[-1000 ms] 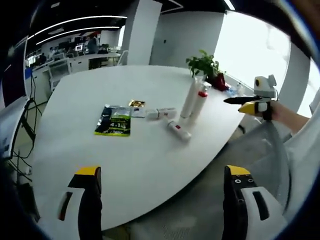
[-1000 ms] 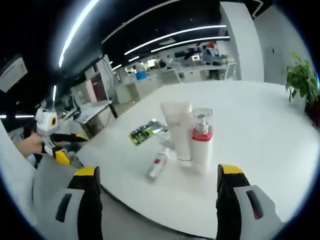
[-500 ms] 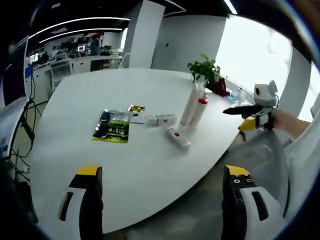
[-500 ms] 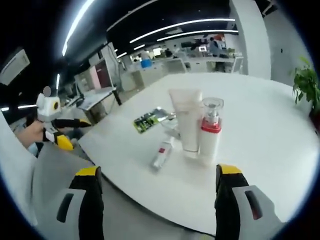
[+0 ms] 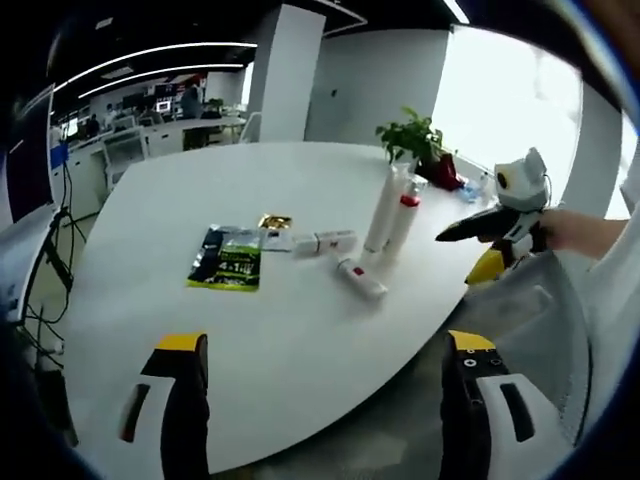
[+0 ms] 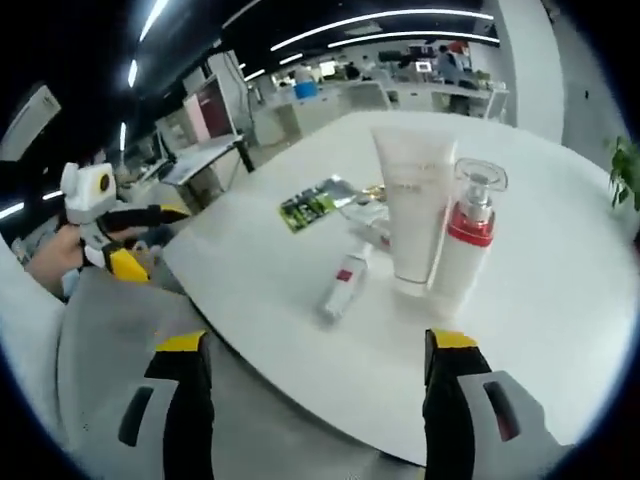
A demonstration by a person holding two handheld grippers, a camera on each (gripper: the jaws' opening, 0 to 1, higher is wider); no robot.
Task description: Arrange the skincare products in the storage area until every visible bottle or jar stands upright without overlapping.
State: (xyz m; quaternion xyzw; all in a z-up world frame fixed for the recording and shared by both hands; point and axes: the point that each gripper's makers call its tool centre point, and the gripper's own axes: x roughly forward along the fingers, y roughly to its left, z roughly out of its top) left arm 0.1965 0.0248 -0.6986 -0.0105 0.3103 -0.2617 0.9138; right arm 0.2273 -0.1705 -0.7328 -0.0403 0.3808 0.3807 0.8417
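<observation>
A tall white tube stands upright on the white table beside an upright pump bottle with a red collar. A small white tube lies flat in front of them. Another small white tube lies flat further in. My left gripper is open, off the near table edge, nothing between its jaws. My right gripper is open too, just short of the table edge, facing the standing tube and bottle.
A green sachet pack and a small gold packet lie flat on the table. A potted plant stands at the far edge. A grey mesh chair back sits by the table. Desks fill the room behind.
My right gripper has come closer to the standing tube and pump bottle, which loom larger. In the left gripper view it has dropped slightly and tilted. The products have not moved.
</observation>
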